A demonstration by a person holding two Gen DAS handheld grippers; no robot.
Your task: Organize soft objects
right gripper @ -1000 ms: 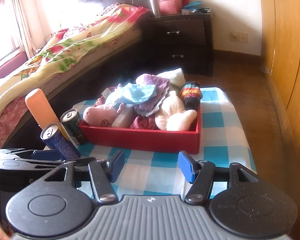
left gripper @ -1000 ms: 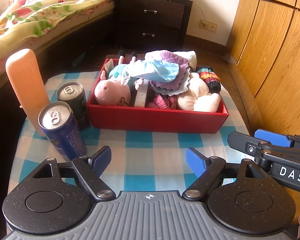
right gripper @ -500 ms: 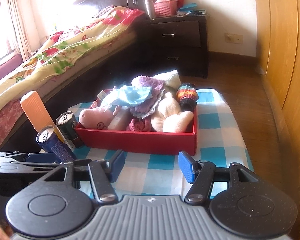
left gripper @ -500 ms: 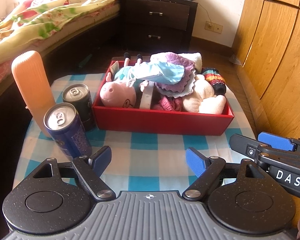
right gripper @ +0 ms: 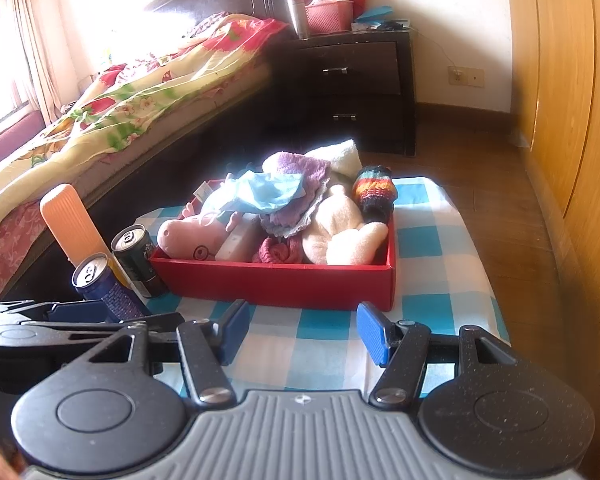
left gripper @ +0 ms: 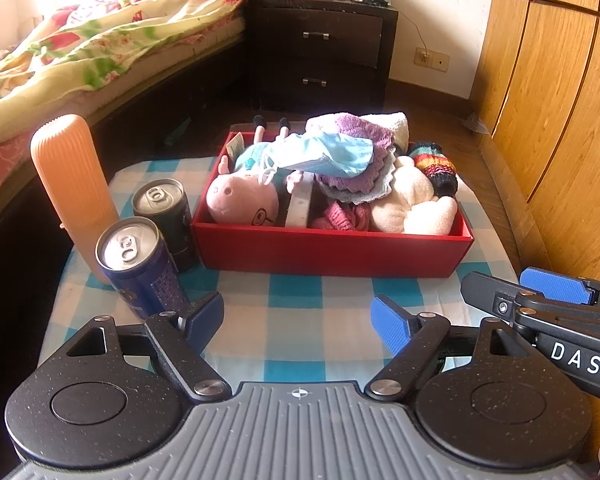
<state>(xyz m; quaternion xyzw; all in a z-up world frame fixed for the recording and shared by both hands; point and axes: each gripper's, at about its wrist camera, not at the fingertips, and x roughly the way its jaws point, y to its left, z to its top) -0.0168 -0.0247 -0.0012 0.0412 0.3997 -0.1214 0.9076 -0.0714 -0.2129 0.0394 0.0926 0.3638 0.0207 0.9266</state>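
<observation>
The soft objects, a pink pig plush (left gripper: pixel 242 200) among them, are seen piled in the red box (left gripper: pixel 332 248) on the checked desk (left gripper: pixel 300 320); packing is judged finished or nearly so. Left tool (left gripper: pixel 298 316) and right tool (right gripper: pixel 300 334) hang open and empty, short of the box. What lies under the pile cannot be made out.

Red box (left gripper: pixel 332 254) on desk, ahead of both sets of fingers, piled full: pink pig plush (left gripper: pixel 242 202) at left, blue cloth (left gripper: pixel 328 156) over purple knit (left gripper: pixel 360 130), cream plush (left gripper: pixel 412 208), striped knit (left gripper: pixel 438 168) at right.
</observation>
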